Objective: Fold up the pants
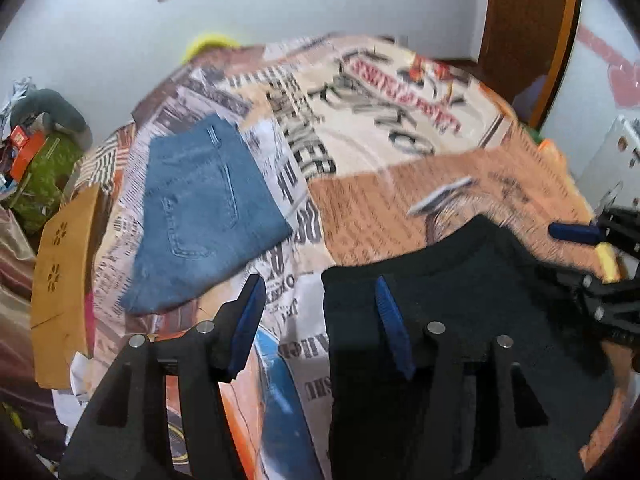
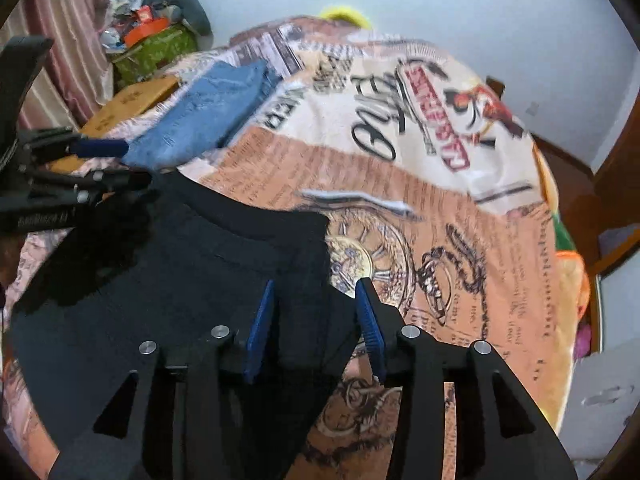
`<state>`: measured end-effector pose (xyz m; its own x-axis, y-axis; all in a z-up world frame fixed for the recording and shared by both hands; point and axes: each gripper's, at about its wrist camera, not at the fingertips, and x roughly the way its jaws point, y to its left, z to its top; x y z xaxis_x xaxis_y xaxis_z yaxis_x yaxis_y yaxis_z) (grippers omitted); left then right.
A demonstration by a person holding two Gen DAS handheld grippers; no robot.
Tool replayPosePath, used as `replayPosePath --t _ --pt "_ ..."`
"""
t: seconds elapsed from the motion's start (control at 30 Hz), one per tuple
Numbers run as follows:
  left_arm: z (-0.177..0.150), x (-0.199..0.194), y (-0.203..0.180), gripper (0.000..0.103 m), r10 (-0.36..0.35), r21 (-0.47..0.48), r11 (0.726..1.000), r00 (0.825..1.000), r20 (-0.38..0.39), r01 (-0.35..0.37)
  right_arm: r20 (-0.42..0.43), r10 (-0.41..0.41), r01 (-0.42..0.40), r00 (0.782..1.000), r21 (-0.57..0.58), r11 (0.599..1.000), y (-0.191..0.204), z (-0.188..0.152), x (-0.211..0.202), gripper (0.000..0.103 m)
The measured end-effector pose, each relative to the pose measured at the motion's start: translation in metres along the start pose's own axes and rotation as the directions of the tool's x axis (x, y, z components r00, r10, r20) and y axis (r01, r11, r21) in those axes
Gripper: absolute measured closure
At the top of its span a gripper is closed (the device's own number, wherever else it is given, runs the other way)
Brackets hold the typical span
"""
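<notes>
Black pants [image 1: 460, 300] lie on the bed's printed cover, also in the right wrist view [image 2: 192, 272]. My left gripper [image 1: 320, 316] is open over the pants' left edge; its right finger stands over the black cloth, its left finger over the cover. My right gripper [image 2: 316, 324] is open over the pants' right edge with black cloth between the fingers. The right gripper also shows at the right edge of the left wrist view [image 1: 588, 244]. The left gripper shows at the left of the right wrist view [image 2: 108, 160].
Folded blue jeans [image 1: 204, 212] lie at the far left of the bed, also in the right wrist view [image 2: 212, 112]. The printed bed cover [image 2: 460, 220] spreads around. A wooden stool [image 1: 60, 280] stands left of the bed. Clutter [image 2: 152, 40] sits by the wall.
</notes>
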<state>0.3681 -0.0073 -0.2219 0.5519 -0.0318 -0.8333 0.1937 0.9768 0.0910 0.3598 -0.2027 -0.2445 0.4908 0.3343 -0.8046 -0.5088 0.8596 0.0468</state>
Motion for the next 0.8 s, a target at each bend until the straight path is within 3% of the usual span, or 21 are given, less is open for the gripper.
replayPosePath --t 0.2,0.37,0.47,0.53,0.63,0.8 --pt "-0.010 -0.037 -0.011 0.037 -0.066 -0.014 0.998 0.997 0.048 0.067 0.057 0.081 -0.080 0.995 -0.024 0.997 0.029 -0.006 -0.028 0.058" --pt "-0.039 -0.030 -0.034 0.036 -0.101 0.014 0.995 0.995 -0.026 0.101 0.010 0.126 -0.125 0.992 -0.046 0.991 0.053 -0.026 -0.022 0.056" --pt "-0.064 -0.014 -0.041 0.036 -0.124 -0.003 0.992 0.986 -0.113 0.125 -0.054 0.117 -0.119 0.992 -0.037 0.992 0.060 -0.046 -0.010 0.056" --pt "-0.081 -0.006 -0.043 0.036 -0.114 -0.002 0.993 0.983 -0.146 0.115 -0.056 0.114 -0.115 0.992 -0.019 0.993 0.060 -0.059 -0.010 0.056" --pt "-0.096 -0.014 -0.035 0.032 -0.084 -0.018 0.996 0.989 -0.120 0.083 -0.056 0.120 -0.119 0.991 0.029 0.992 0.052 -0.069 -0.017 0.056" --pt "-0.115 -0.031 -0.011 0.027 -0.100 -0.102 0.991 0.989 -0.108 0.089 -0.036 0.124 -0.121 0.992 0.091 0.988 0.041 -0.083 -0.034 0.056"
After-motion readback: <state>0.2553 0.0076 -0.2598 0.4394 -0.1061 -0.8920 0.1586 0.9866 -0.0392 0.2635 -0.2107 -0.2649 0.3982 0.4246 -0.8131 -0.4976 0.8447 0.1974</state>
